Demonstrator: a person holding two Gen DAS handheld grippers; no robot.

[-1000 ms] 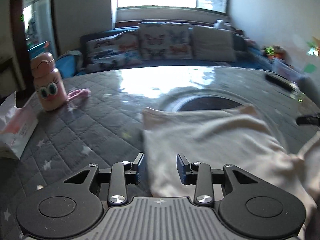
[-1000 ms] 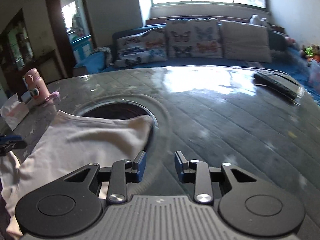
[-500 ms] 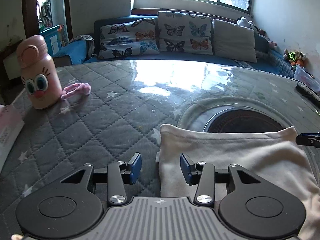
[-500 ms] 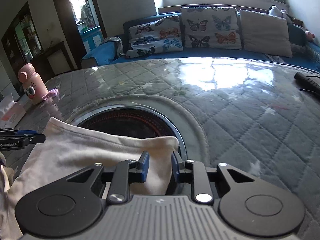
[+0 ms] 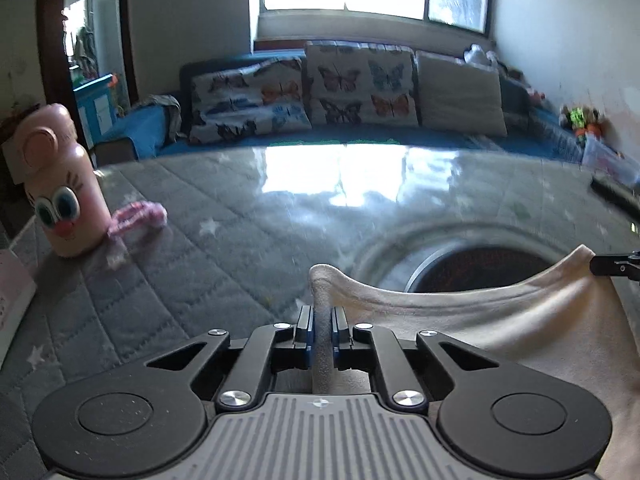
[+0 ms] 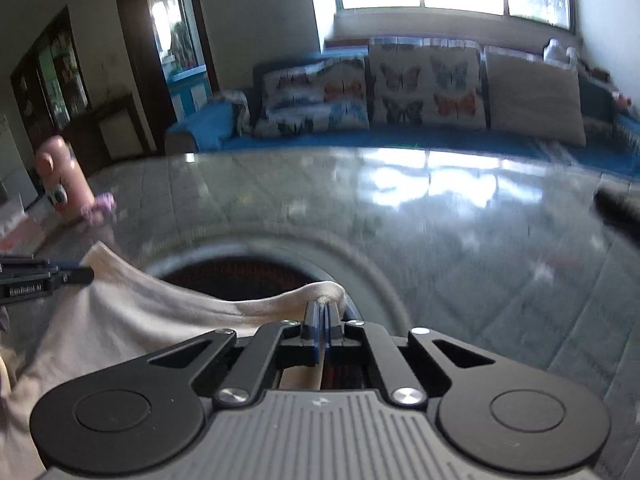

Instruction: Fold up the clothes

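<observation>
A cream garment (image 5: 500, 320) hangs stretched between my two grippers above the grey quilted table (image 5: 180, 264). My left gripper (image 5: 321, 312) is shut on the garment's left corner. My right gripper (image 6: 322, 310) is shut on the garment's right corner (image 6: 320, 292). The cloth (image 6: 132, 320) sags between them over the table's dark round inset (image 6: 240, 278). The right gripper's tip shows at the right edge of the left wrist view (image 5: 616, 266), and the left gripper's tip at the left edge of the right wrist view (image 6: 44, 278).
A pink cartoon bottle (image 5: 60, 184) with a pink strap (image 5: 138, 216) stands at the table's left. A white pack (image 5: 12, 292) lies at the left edge. A dark remote (image 6: 618, 204) lies far right. A sofa with butterfly cushions (image 5: 360, 92) is behind the table.
Both grippers have shut on the garment's far corners and lifted that edge off the table. Both views are blurred by motion.
</observation>
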